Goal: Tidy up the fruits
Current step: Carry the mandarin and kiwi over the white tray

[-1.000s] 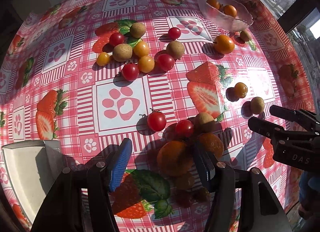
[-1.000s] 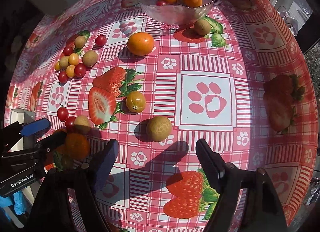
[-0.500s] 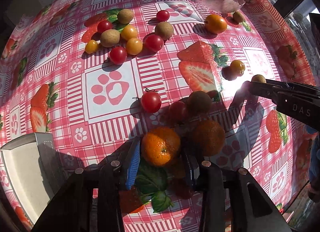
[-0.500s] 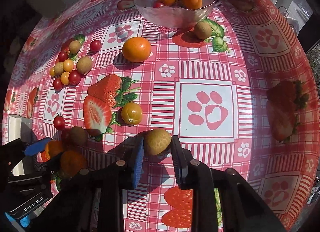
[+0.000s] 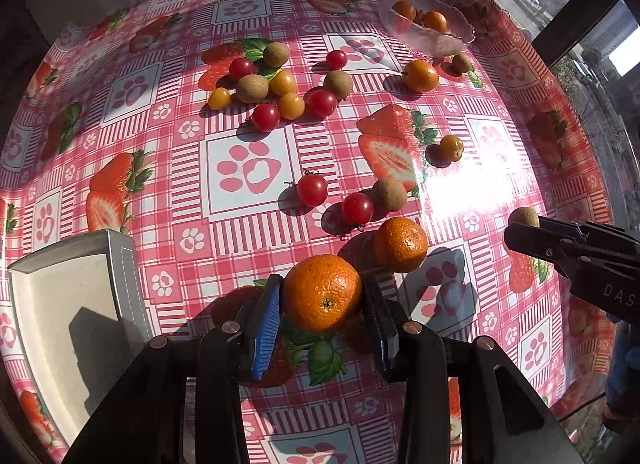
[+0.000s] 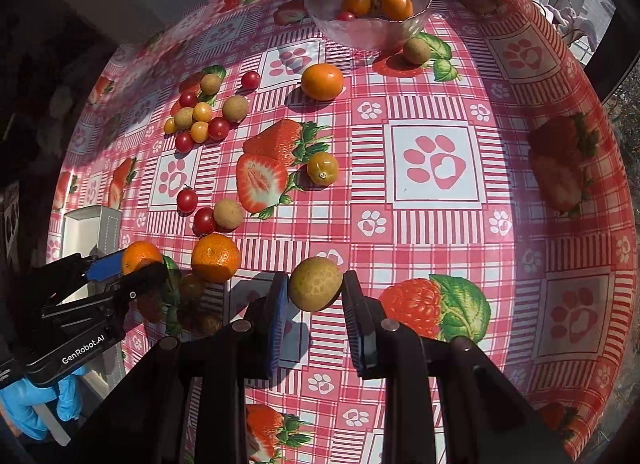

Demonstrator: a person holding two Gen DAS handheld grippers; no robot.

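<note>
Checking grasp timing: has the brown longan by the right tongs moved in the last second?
Yes. The longan sat on the tablecloth beside the paw print; now the right tongs hold it, lifted clear above its shadow.

Table (image 6: 432, 223) covered by a red-and-white checked cloth printed with strawberries and paw prints. At the far edge, a glass bowl (image 6: 372, 29) with a brown longan (image 6: 416, 51) just beside it and an orange (image 6: 322, 81) nearby. Toward the far left, a tight cluster of cherry tomatoes, yellow tomatoes and longans (image 5: 276, 83). Mid-table, a lone yellow tomato (image 6: 323, 168) next to a printed strawberry. Nearer, two red cherry tomatoes (image 5: 334, 197) and a longan (image 5: 389, 194) close together, a mandarin (image 5: 401, 244) just below them. At the near left edge, a white box (image 5: 76, 304).
</note>
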